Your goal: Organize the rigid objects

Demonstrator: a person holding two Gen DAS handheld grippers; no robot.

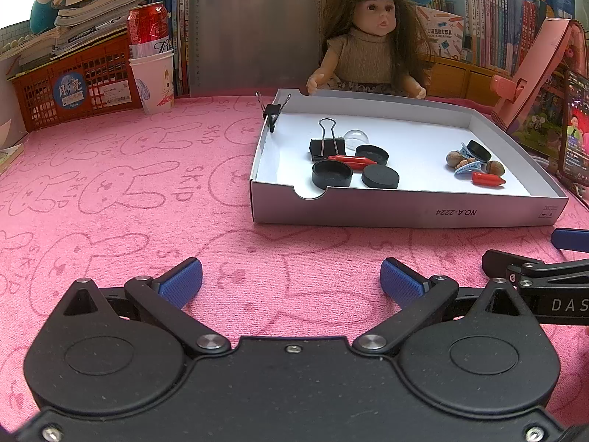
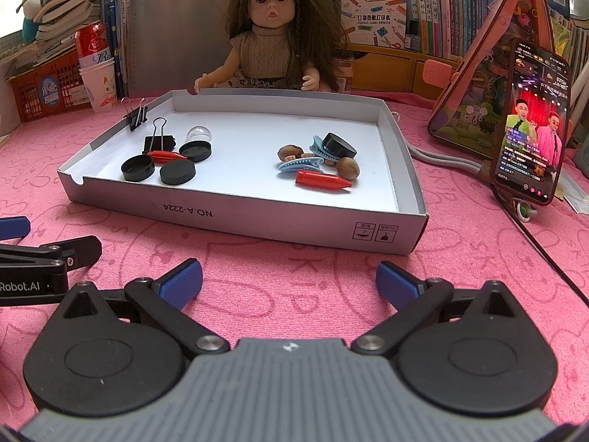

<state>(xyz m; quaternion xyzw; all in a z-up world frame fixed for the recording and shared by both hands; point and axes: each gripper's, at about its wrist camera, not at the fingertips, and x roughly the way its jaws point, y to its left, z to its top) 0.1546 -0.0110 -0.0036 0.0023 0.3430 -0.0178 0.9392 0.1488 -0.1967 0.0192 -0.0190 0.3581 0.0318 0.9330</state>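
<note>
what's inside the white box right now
Left group: binder clip, clear dome, three black caps, red crayon. Right group: black cap, blue clips, nuts, red crayon. Clips partly cover nuts.

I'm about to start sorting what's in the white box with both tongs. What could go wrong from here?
1. The walnuts, blue hair clips and a black cap lie heaped together; gripping one may drag or scatter the others.
2. The clear dome looks smooth and rounded, so it could slip from the pads.
3. The phone leans propped just right of the box, with a cable nearby; a wide swing of the right tongs might topple it.
</note>
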